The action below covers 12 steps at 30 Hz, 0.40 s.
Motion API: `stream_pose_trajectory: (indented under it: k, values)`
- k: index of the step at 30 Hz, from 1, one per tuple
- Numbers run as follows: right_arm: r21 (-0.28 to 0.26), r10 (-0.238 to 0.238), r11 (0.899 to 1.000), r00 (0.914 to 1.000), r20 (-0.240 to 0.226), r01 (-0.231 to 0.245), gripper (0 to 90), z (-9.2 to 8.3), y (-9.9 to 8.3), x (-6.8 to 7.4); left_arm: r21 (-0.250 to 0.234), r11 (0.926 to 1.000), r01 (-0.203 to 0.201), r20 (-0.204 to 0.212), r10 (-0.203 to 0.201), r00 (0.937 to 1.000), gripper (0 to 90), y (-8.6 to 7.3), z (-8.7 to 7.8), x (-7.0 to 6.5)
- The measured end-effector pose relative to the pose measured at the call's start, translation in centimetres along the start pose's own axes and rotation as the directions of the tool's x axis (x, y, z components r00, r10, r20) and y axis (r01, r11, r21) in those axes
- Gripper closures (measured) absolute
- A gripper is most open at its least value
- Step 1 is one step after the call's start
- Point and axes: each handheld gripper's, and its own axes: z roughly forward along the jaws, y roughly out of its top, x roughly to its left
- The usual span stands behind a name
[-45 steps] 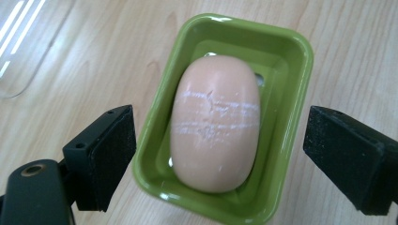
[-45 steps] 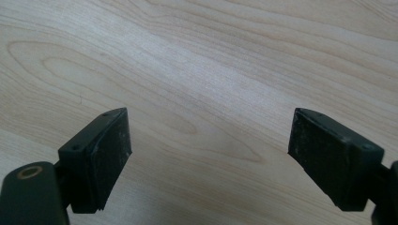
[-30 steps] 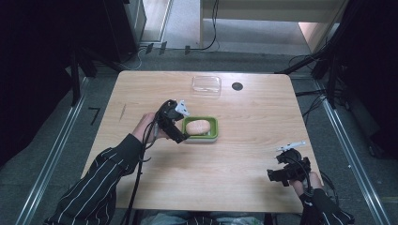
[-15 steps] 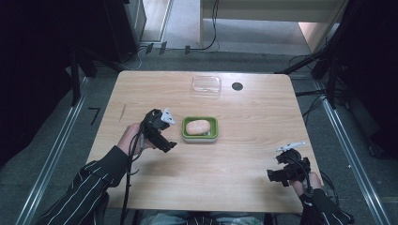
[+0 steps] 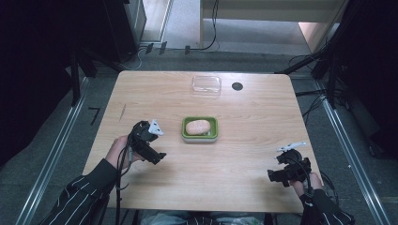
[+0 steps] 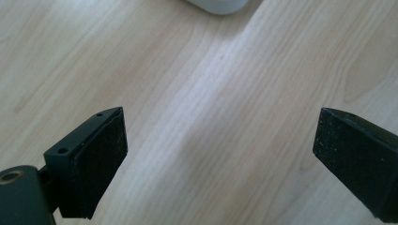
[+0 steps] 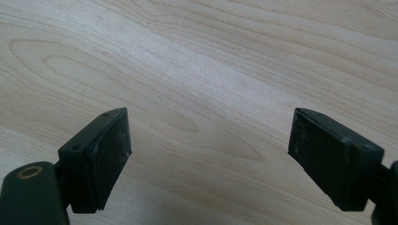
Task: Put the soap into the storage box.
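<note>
1. I am holding my left gripper (image 5: 157,143) with its jaws wide apart and nothing between them.
2. The bread roll (image 5: 198,126) is lying in the green tray (image 5: 184,128), just to the right of this gripper, with its long axis across the counter (image 5: 244,140).
3. My right gripper (image 5: 281,168), also spread and empty, is hovering well apart from the tray, so the left one is nearer.
</note>
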Motion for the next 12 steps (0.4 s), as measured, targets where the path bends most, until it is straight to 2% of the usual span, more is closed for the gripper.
stream_pose_trajectory:
  k: [7,12]
  values:
    - [-0.002,-0.003,1.000,1.0000,-0.002,0.003,14.2,0.0,0.0,0.0,0.022,0.9993,0.029,-0.006,-0.029,0.9996,4.0,-1.6,-0.4,-0.2]
    - [-0.002,-0.011,1.000,0.9999,-0.002,0.011,14.2,0.0,0.0,0.0,0.035,0.9984,0.044,-0.009,-0.044,0.9990,4.0,-2.1,-0.3,0.0]
